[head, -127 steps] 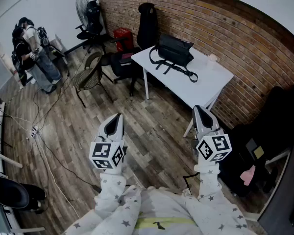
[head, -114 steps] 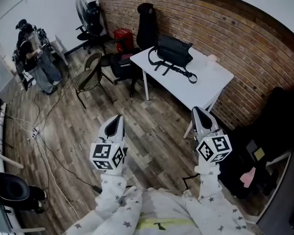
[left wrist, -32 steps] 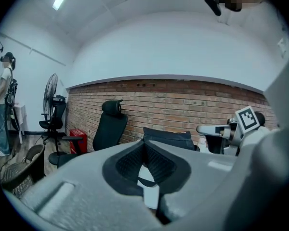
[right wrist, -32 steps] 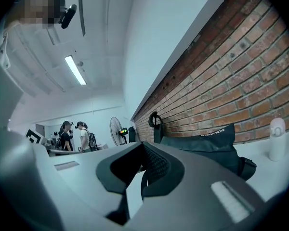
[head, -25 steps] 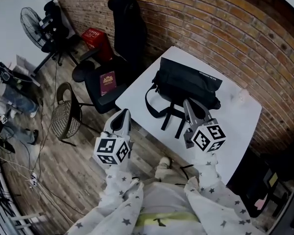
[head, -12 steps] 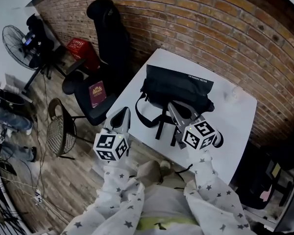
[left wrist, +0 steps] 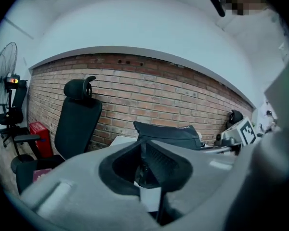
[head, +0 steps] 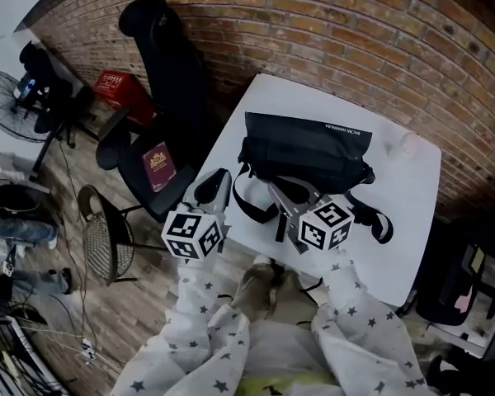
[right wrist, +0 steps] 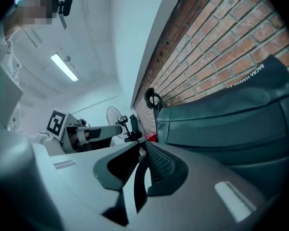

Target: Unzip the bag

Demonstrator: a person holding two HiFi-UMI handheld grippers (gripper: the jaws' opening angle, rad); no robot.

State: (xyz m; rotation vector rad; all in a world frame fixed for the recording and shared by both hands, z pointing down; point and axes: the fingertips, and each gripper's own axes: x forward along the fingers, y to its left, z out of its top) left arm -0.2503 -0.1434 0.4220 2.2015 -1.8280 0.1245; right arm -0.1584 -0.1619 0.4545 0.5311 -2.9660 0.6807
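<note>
**Bag** (head: 305,151). Black. Lay on white table (head: 412,213), toward the brick-wall side, with strap (head: 246,205) looped on the table in front. Looked shut. Zip and pull not made out in any view.

**Left gripper** (head: 218,178). Hovered at the table's near-left edge, just short of the bag. Jaws just opening, parted by a crack only, with nothing between them.

**Right gripper** (head: 275,188). Hovered over the strap, close to the bag's front. Could not tell whether touching it or clear of it. Jaws just opening to a narrow slit, with nothing held.

**Progress, as judged.** 0 of the unzipping done. Approach nearly complete. Left to do: find the pull, steady the bag with 1 gripper, draw the zip along with the other.
</note>
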